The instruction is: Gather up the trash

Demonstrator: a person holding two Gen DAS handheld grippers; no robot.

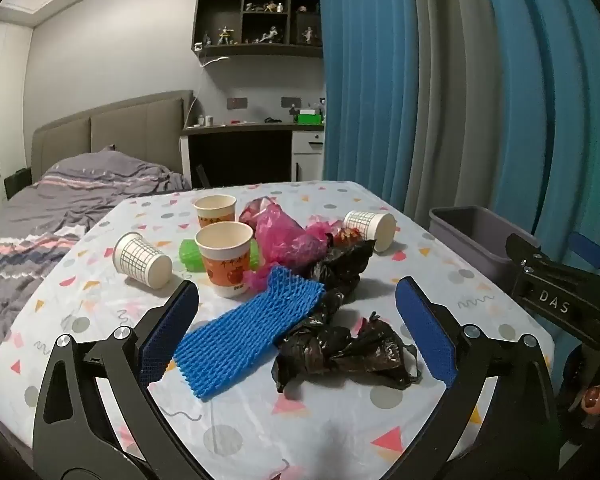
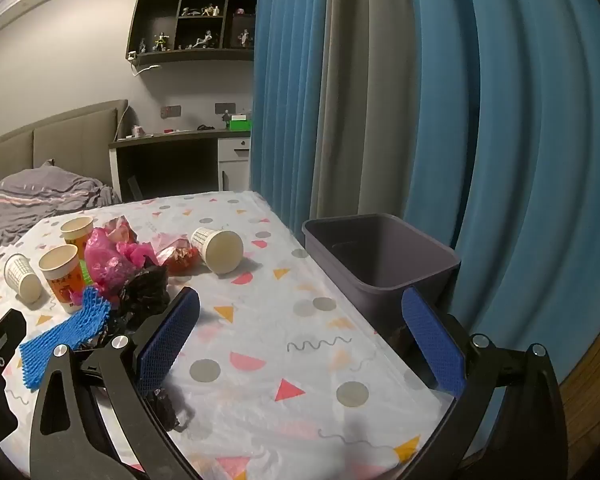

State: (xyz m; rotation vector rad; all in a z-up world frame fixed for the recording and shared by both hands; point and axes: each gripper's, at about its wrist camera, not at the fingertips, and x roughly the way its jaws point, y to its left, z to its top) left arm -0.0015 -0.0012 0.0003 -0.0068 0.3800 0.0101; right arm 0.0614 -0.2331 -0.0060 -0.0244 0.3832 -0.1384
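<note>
A crumpled black bag (image 1: pixel 342 354) and blue foam net (image 1: pixel 246 330) are framed by the left gripper (image 1: pixel 298 322), spread wide; the right gripper (image 2: pixel 300 336) is likewise held open, nothing grasped.

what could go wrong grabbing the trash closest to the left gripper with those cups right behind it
The crumpled black plastic bag and the blue foam net sleeve both lie between the open left gripper, so one may come up with the other. The upright orange-printed paper cup stands right behind the sleeve and could tip. The grey plastic bin sits off the table's edge, so a loose bag might miss it.
</note>
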